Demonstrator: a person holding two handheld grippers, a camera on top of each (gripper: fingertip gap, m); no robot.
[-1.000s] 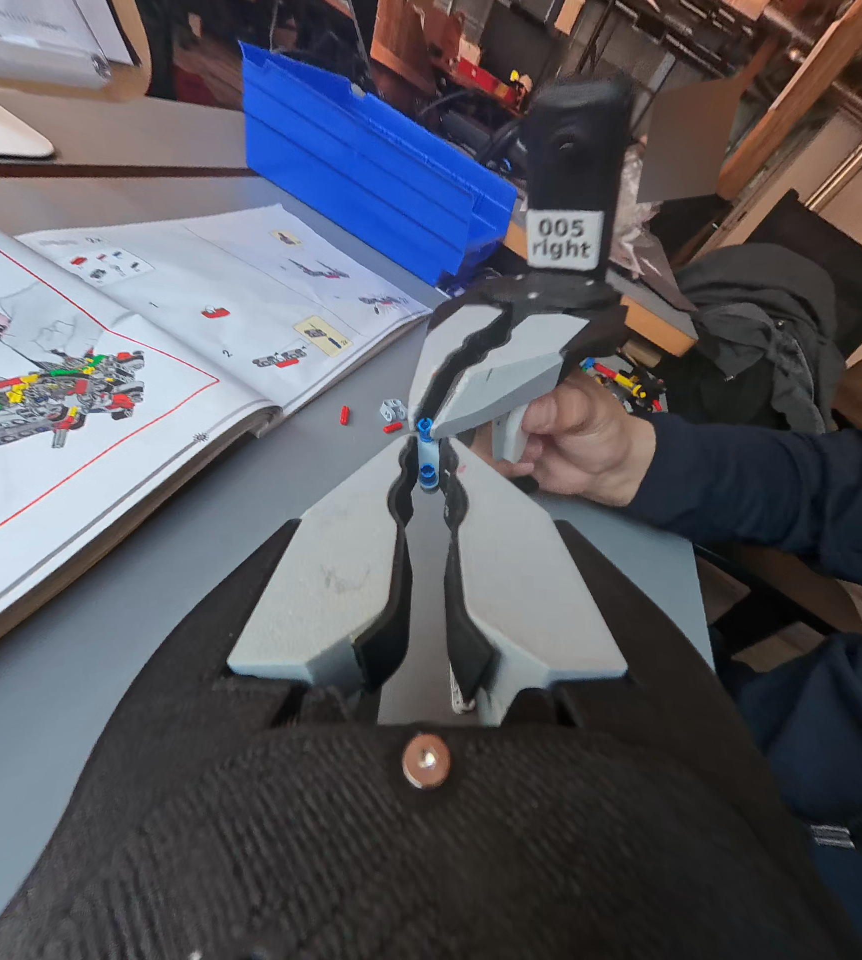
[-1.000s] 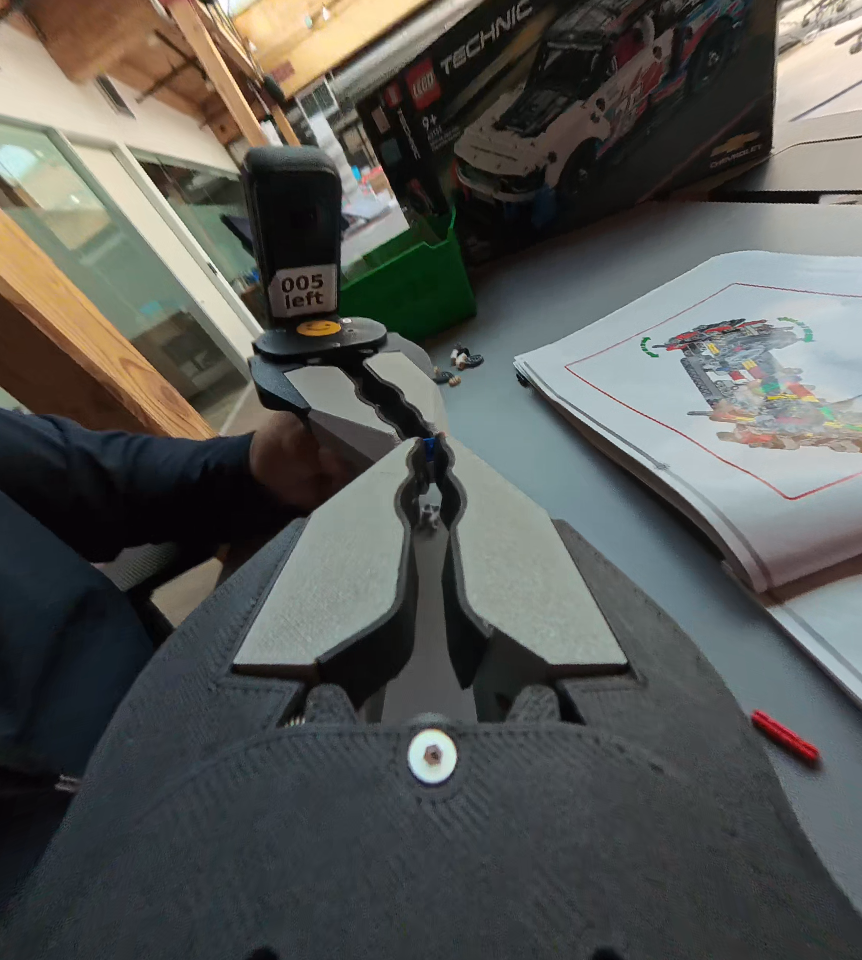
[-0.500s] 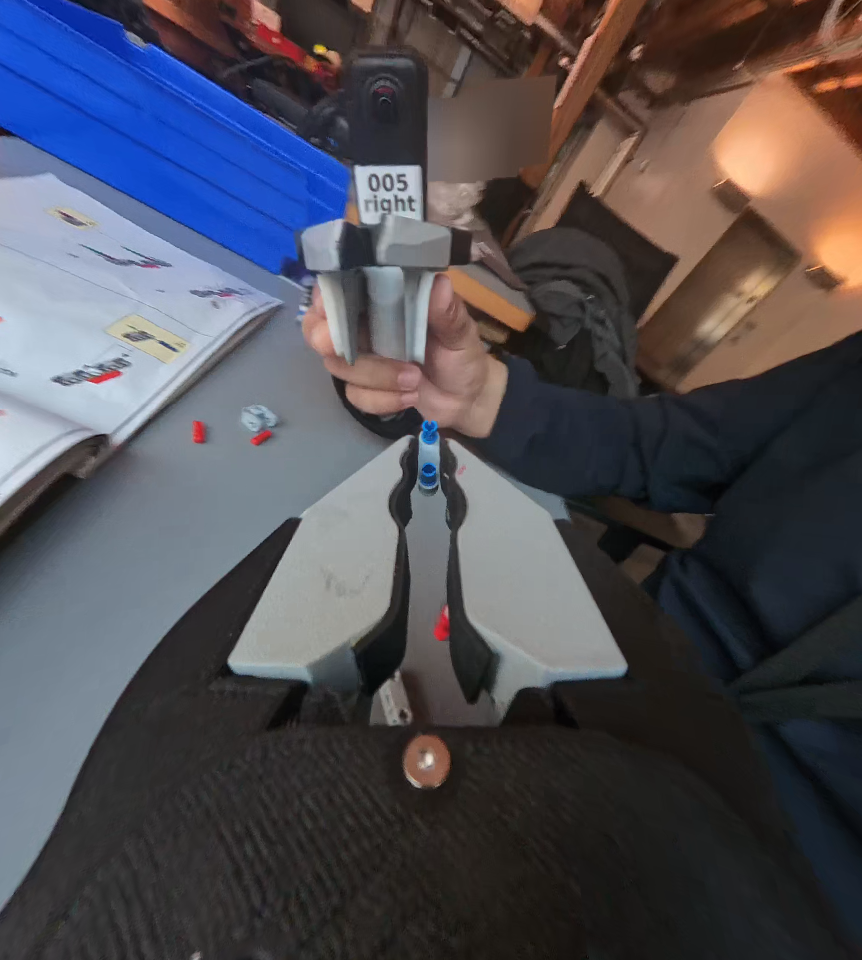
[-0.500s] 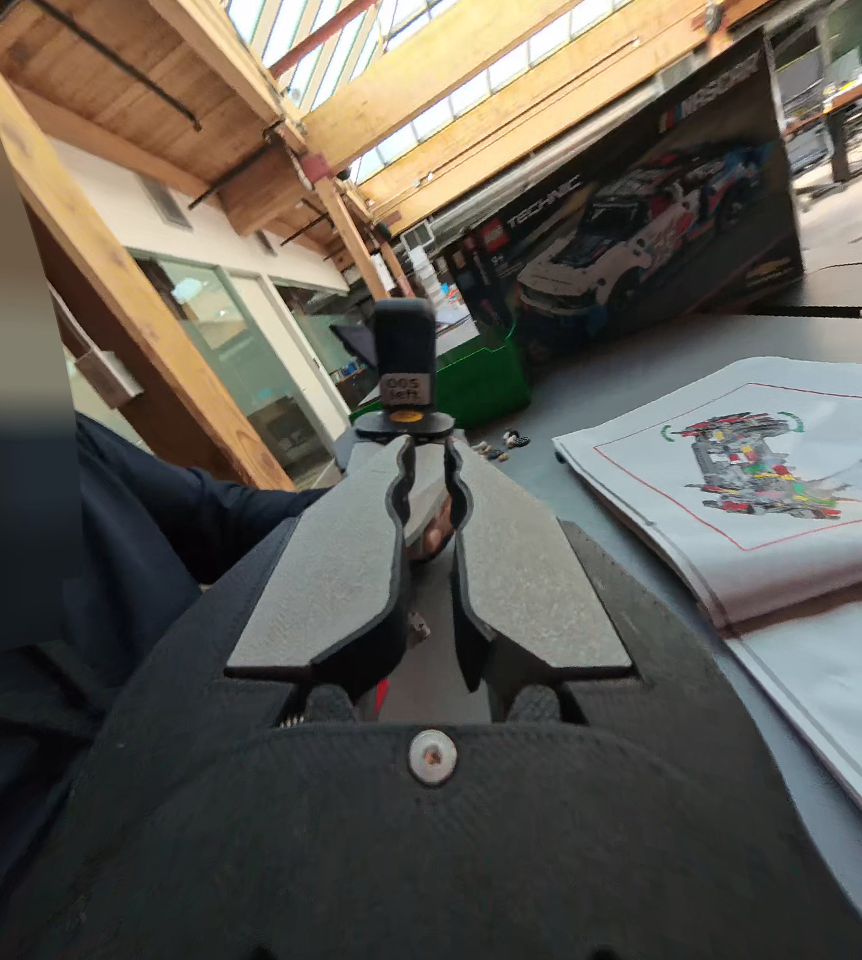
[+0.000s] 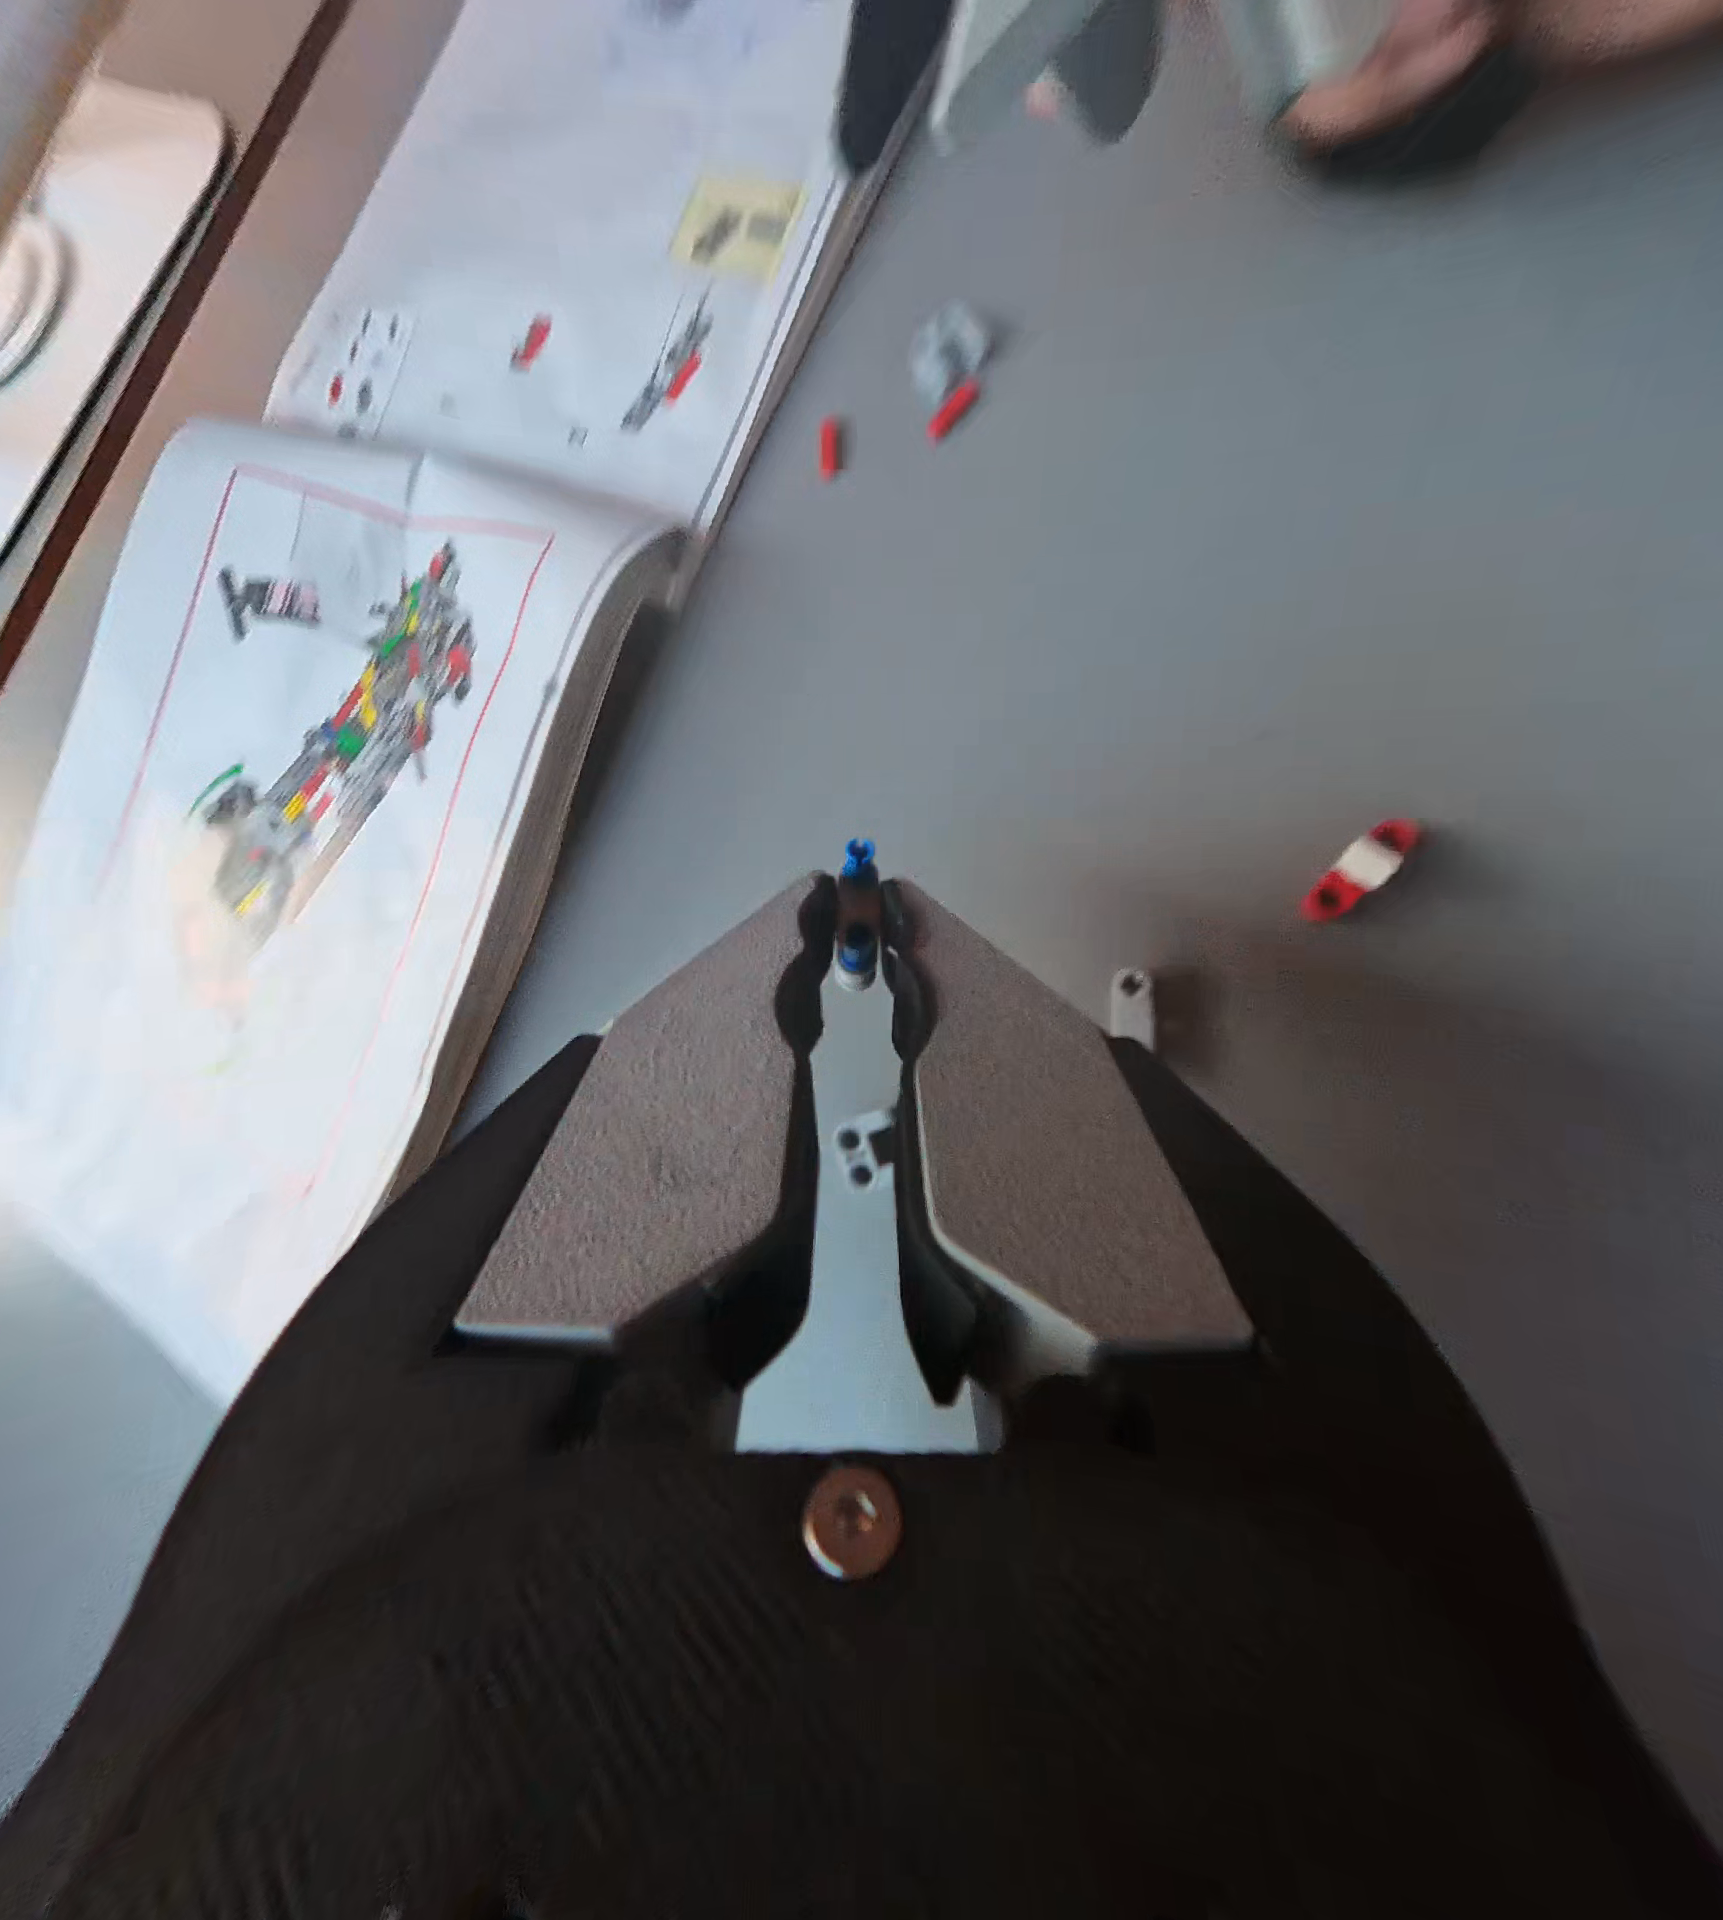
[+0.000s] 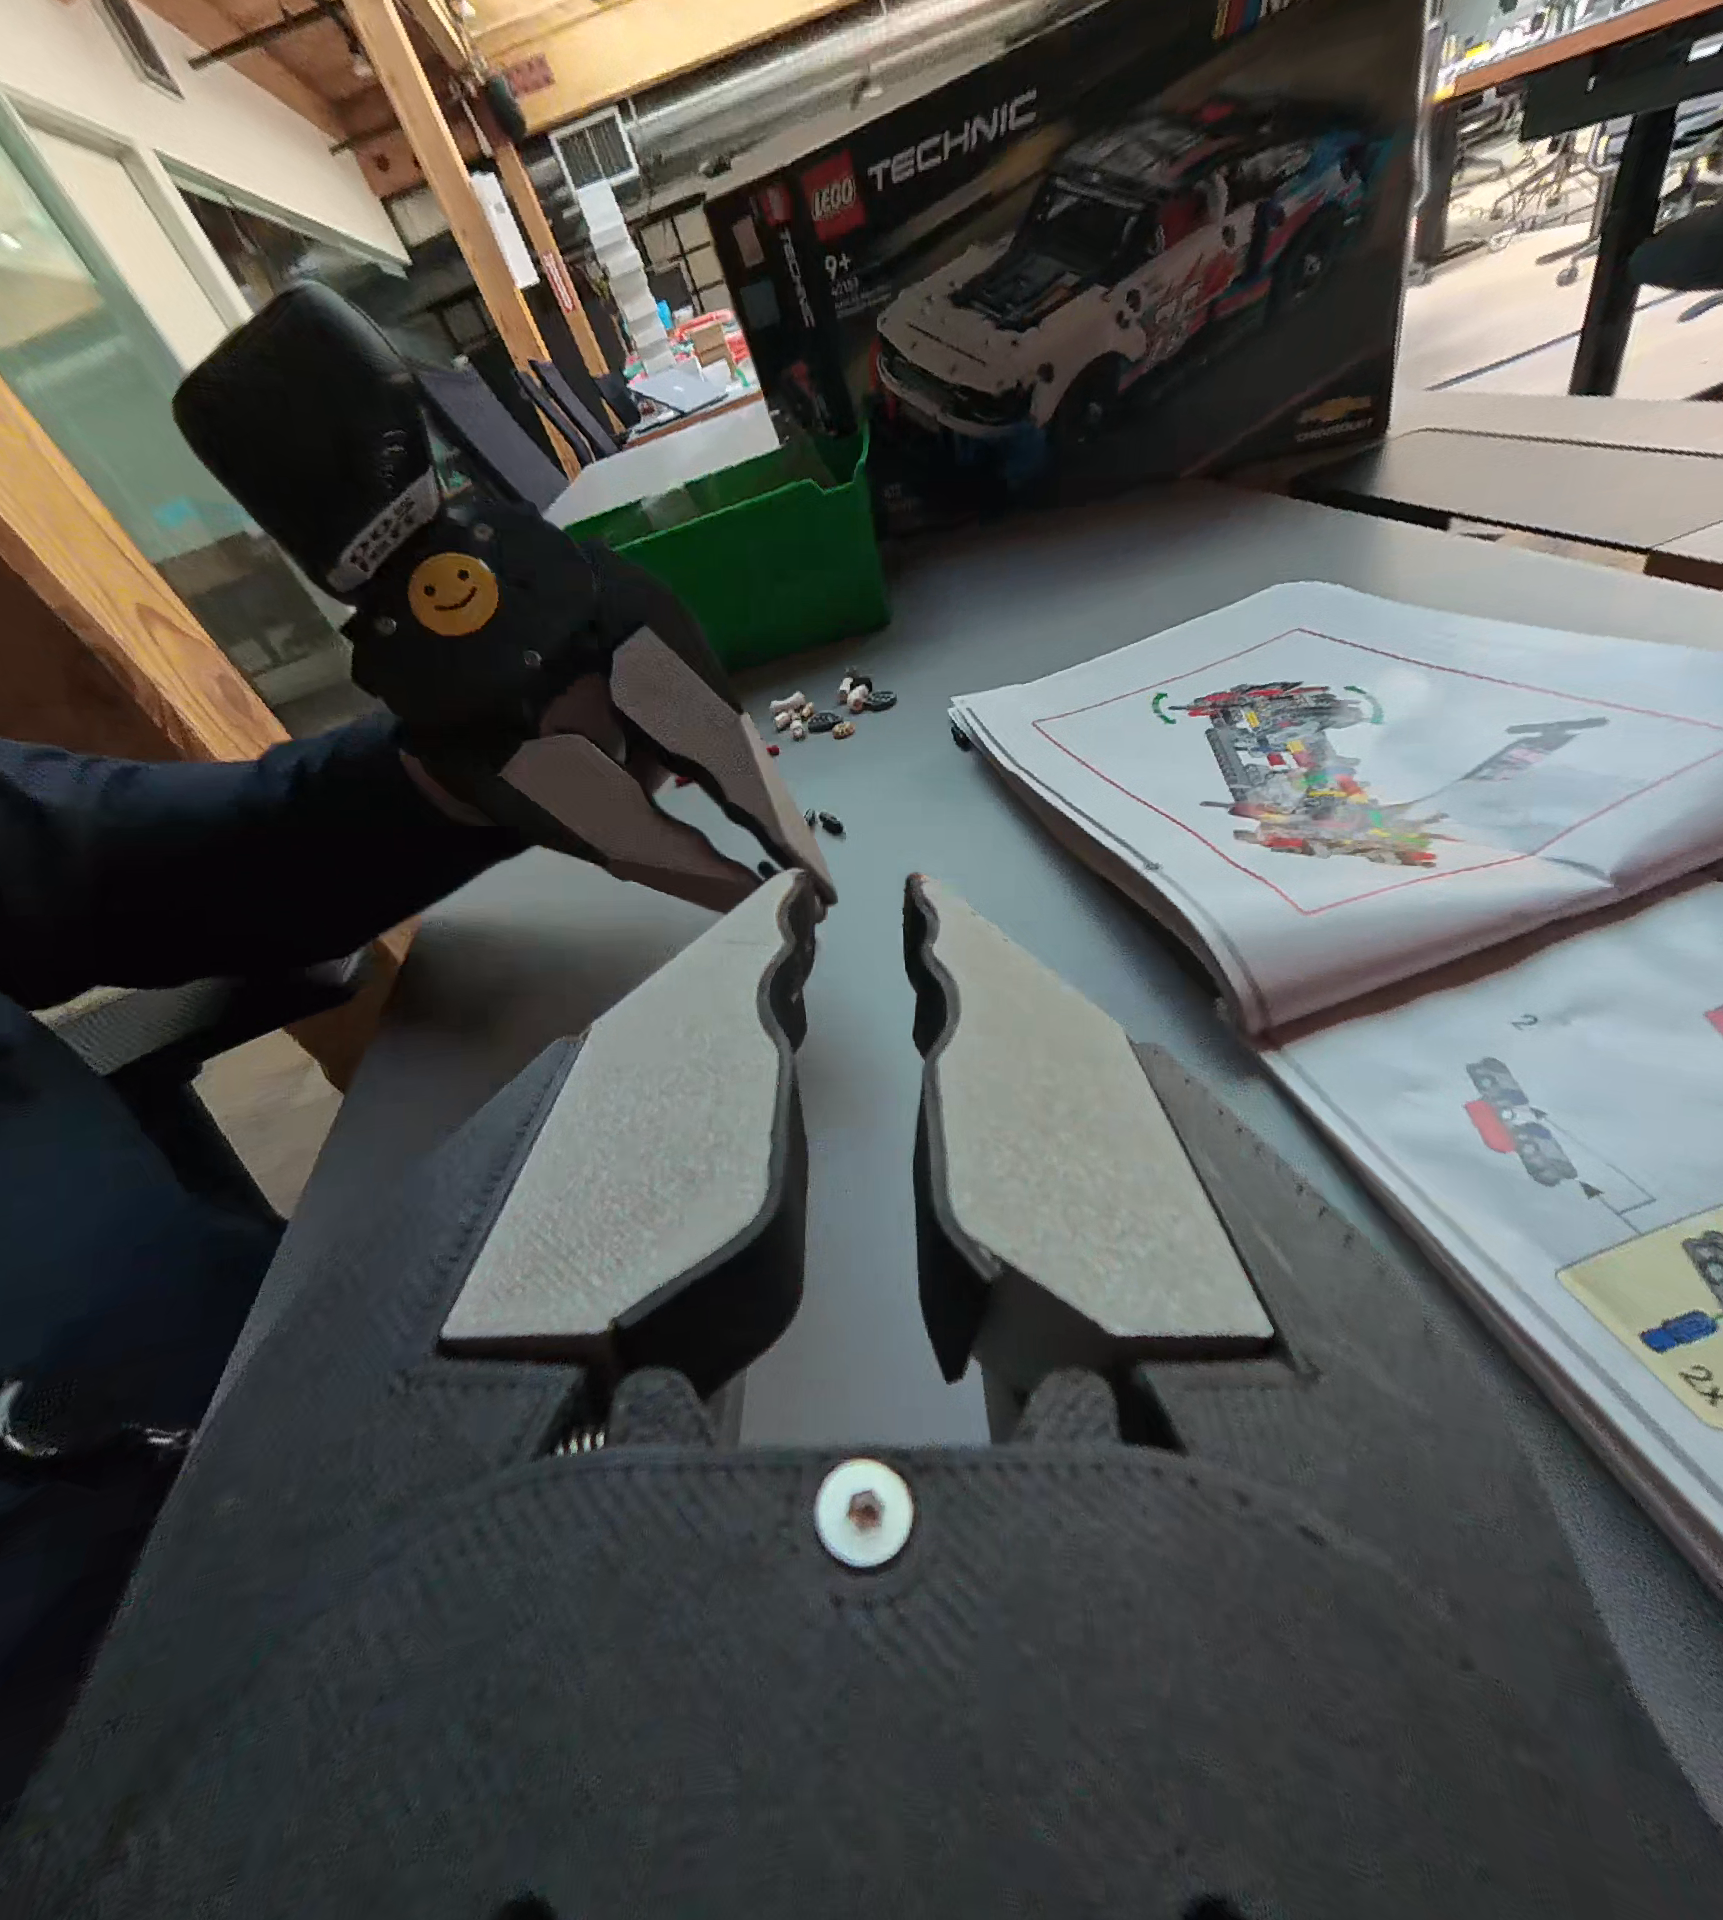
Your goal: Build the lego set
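Observation:
My left gripper (image 5: pixel 857 894) is shut on a small grey piece with a blue pin (image 5: pixel 858 914) through it, held above the grey table (image 5: pixel 1252 644) and pointing down at it. A red and white piece (image 5: pixel 1361 868) lies to its right, and a light grey piece (image 5: pixel 1132 1000) lies beside the right finger. My right gripper (image 6: pixel 859 891) is open and empty above the table. In the right wrist view the left gripper (image 6: pixel 784 862) shows at the left, its tips beside my right gripper's left fingertip.
An open instruction booklet (image 5: pixel 317 727) (image 6: pixel 1408 810) lies on the table. Small red and grey parts (image 5: pixel 940 384) lie near its edge. A green bin (image 6: pixel 763 561), a toy car box (image 6: pixel 1096 249) and several loose parts (image 6: pixel 831 712) stand at the far side. One gripper's finger ends stand about 10 centimetres off the other's.
My right gripper has opened and drawn back from the piece, which stays in my left gripper. My left gripper has tilted down toward the table.

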